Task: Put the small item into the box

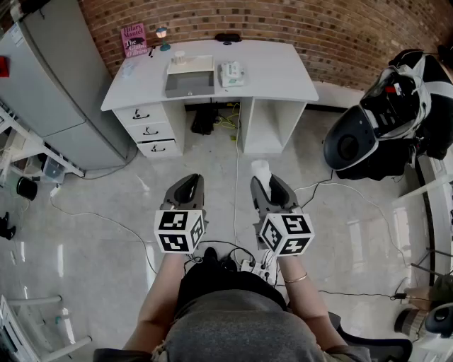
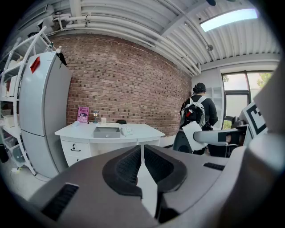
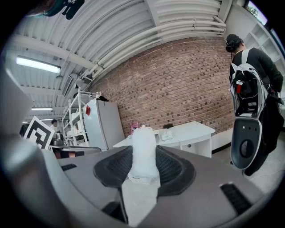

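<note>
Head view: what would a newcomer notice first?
Two grippers are held out over the floor: the right gripper is clamped on a white item, and the left gripper is shut and empty. Beyond them a white desk stands against the brick wall, with a grey box on top.

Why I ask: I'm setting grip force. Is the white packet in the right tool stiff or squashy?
Probably squashy: the white packet looks like crinkled, translucent wrap clamped in the right tool. Likely light too: it stands upright above the tool without drooping.
</note>
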The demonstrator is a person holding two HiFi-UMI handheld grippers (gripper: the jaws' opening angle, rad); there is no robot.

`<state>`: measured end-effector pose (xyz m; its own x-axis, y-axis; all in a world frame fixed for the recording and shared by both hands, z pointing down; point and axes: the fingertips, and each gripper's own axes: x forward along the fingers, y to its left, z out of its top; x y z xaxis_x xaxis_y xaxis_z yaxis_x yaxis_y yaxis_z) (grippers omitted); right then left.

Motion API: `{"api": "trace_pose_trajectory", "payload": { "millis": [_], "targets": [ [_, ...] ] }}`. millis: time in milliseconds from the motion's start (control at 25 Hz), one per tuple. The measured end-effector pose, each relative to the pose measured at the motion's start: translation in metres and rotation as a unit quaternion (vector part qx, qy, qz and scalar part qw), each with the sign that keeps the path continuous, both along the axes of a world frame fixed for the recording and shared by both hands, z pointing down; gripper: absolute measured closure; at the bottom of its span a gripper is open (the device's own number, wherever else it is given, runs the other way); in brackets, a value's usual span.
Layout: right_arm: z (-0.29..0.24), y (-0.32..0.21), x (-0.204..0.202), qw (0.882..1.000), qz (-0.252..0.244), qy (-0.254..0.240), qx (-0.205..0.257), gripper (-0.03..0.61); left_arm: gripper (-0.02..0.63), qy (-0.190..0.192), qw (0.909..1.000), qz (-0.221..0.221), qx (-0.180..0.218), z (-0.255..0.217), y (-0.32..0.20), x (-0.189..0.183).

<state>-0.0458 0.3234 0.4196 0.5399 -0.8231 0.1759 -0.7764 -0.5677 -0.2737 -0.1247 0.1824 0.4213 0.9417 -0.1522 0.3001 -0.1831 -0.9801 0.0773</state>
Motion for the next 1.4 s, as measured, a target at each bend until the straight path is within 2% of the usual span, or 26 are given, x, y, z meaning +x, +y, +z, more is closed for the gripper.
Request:
{"api": "trace_pose_trajectory", "payload": {
  "millis": [520, 960, 1120, 1400],
  "targets": [
    [0.017, 0.019, -0.011, 0.999, -0.005, -0.035, -0.004, 0.413, 0.575, -0.001, 1.0, 0.0, -0.001, 0.003, 0.019, -0.012],
    [0.015, 0.004, 0.004, 0.999, 0.0, -0.041, 0.004, 0.413, 0.577, -0.011, 0.9999, -0.006, 0.002, 0.01, -0.001, -0.006],
    [0.021, -0.02, 0.02, 0.999, 0.002, -0.042, 0.002, 0.413, 0.577, -0.011, 0.9999, -0.006, 0.002, 0.018, -0.028, 0.01],
    [0.019, -0.076, 0.068, 0.999, -0.002, -0.033, -0.009, 0.413, 0.575, -0.011, 0.9998, -0.007, -0.018, 0.027, -0.089, 0.06]
  ]
}}
